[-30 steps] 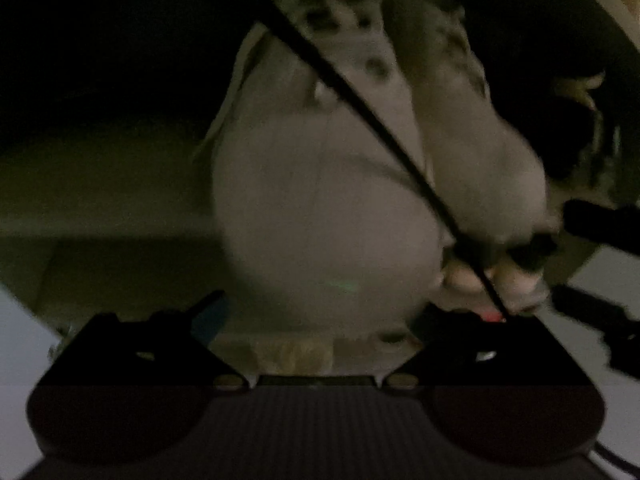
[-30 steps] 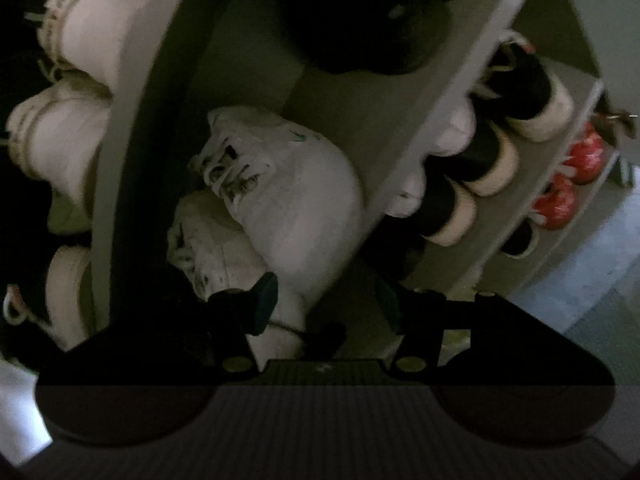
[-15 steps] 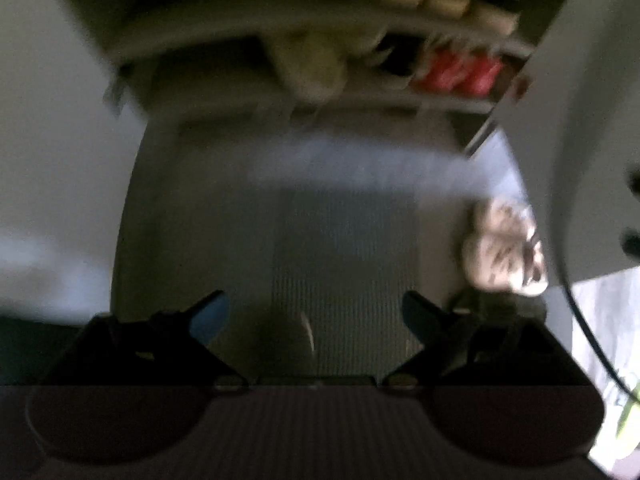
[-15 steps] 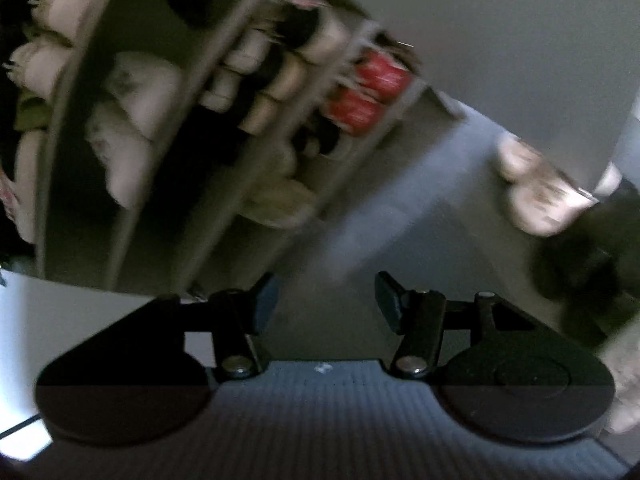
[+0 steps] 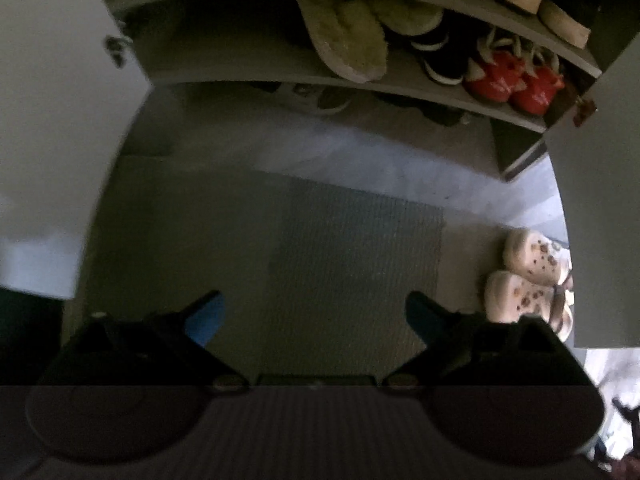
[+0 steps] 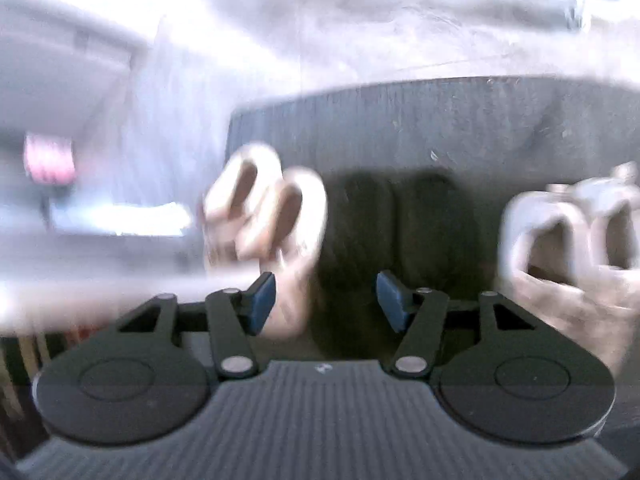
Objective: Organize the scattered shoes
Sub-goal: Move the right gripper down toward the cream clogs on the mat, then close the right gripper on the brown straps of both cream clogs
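**Between placements, next pair sought**

Left tool (image 5: 316, 312) spread wide, empty, over the mat (image 5: 352, 240). Right tool (image 6: 324, 300) also parted, empty. Cream clogs (image 5: 528, 276) lie at the mat's right edge; shoe rack (image 5: 280, 72) stands beyond it. Judged next: reach for the clogs.

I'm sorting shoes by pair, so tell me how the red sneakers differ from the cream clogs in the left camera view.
The red sneakers sit on a shelf of the rack; the cream clogs lie on the floor beside the mat. The sneakers are bright red with white laces; the clogs are pale, laceless and dotted with small brown charms. Both pairs lie side by side, mates together.
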Motion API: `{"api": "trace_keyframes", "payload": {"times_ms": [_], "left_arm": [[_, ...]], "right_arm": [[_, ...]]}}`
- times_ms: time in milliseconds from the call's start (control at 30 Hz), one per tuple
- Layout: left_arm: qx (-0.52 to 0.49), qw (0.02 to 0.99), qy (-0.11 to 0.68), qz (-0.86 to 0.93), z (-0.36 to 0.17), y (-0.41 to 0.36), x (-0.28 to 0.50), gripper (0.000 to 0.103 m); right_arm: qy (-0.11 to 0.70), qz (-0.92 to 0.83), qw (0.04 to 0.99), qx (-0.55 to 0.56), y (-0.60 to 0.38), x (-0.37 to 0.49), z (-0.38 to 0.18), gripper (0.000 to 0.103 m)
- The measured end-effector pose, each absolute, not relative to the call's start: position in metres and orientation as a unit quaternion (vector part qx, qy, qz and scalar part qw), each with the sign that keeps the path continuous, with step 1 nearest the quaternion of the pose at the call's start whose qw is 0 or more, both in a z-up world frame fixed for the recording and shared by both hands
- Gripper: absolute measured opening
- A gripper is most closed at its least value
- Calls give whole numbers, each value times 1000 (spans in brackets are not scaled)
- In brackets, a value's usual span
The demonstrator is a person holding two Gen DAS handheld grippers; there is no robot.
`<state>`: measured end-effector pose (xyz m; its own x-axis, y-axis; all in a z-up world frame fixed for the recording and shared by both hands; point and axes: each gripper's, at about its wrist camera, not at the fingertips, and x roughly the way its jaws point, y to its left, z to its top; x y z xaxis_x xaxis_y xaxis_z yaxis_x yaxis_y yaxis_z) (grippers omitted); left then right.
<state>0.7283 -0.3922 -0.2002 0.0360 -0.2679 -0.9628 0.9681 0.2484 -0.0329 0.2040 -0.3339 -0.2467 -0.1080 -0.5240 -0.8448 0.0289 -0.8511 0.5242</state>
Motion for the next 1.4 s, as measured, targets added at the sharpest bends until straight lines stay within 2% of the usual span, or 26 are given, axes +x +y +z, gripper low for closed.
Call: {"api": "trace_keyframes", "payload": {"times_ms": [100, 233, 300, 333, 400, 467, 700, 767, 833, 900, 967, 1100, 1200, 1333, 1400], "left_arm": [[342, 608, 495, -518, -224, -394, 737, 97], [316, 573, 491, -575, -233, -412, 741, 97], [322, 571, 446, -609, -231, -418, 737, 98], [327, 572, 431, -617, -233, -418, 737, 98], [335, 572, 404, -630, -238, -419, 737, 98], [340, 565, 405, -634, -243, -424, 740, 97], [320, 559, 362, -674, -235, -441, 735, 99], [323, 551, 381, -669, -240, -442, 733, 99], [315, 532, 406, -673, -246, -442, 730, 99], [328, 524, 394, -680, -255, -438, 723, 99], [371, 521, 380, -668, -269, -435, 714, 99], [379, 501, 402, -666, -284, -434, 712, 99], [395, 502, 388, -665, -292, -429, 710, 99], [421, 497, 401, -645, -310, -425, 710, 99], [418, 485, 431, -636, -318, -425, 714, 99]], "right_arm": [[-237, -724, 182, 622, -355, 192, -297, 67], [-181, -727, 219, 625, -412, 168, -333, 68], [-15, -743, 309, 593, -463, 157, -329, 67], [35, -741, 336, 580, -476, 155, -327, 66], [184, -720, 392, 542, -508, 150, -326, 66], [237, -709, 409, 524, -518, 141, -325, 66], [279, -728, 491, 390, -540, 121, -308, 66], [264, -730, 520, 356, -540, 126, -312, 66], [307, -674, 578, 342, -543, 140, -324, 66], [381, -602, 640, 287, -543, 158, -333, 65], [415, -555, 679, 243, -536, 164, -347, 65], [395, -502, 740, 212, -527, 167, -375, 65], [413, -432, 779, 188, -536, 175, -386, 65], [391, -402, 804, 199, -551, 176, -392, 65], [391, -378, 817, 194, -556, 183, -400, 73]]}}
